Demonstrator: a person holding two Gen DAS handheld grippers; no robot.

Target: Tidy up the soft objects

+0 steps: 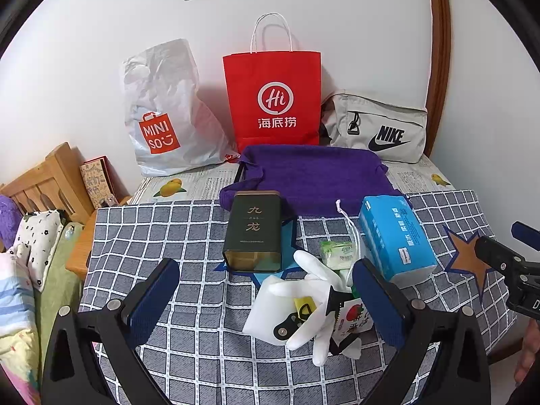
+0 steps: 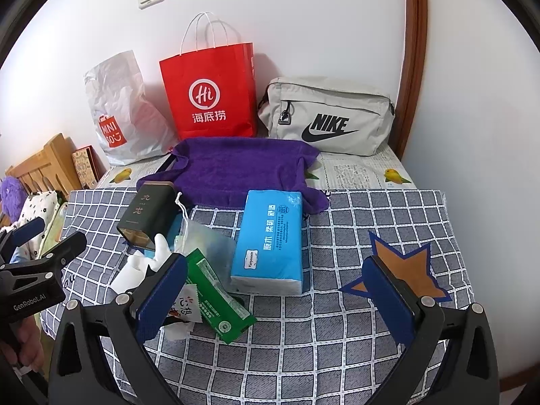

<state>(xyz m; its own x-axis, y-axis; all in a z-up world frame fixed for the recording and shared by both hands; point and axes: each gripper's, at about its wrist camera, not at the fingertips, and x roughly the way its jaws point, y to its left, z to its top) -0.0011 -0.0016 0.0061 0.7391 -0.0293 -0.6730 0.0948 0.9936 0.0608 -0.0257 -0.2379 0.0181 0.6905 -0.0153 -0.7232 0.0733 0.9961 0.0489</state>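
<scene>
A purple towel (image 1: 314, 175) (image 2: 236, 168) lies flat at the back of the checked tablecloth. A blue tissue pack (image 1: 395, 236) (image 2: 270, 239) rests in front of it. White gloves (image 1: 303, 303) (image 2: 148, 263) lie in a heap with a mesh drawstring pouch (image 2: 206, 239), a green packet (image 2: 216, 300) and small snack packets. My left gripper (image 1: 266, 303) hovers open over this heap, holding nothing. The right gripper (image 2: 276, 298) is open and empty above the cloth, just in front of the tissue pack, its right finger over an orange star patch (image 2: 405, 266).
A dark green tea tin (image 1: 253, 233) lies left of the tissue pack. Against the wall stand a Miniso plastic bag (image 1: 162, 111), a red paper bag (image 1: 273, 101) and a grey Nike bag (image 1: 378, 125). A wooden bed frame (image 1: 44, 179) and bedding are to the left.
</scene>
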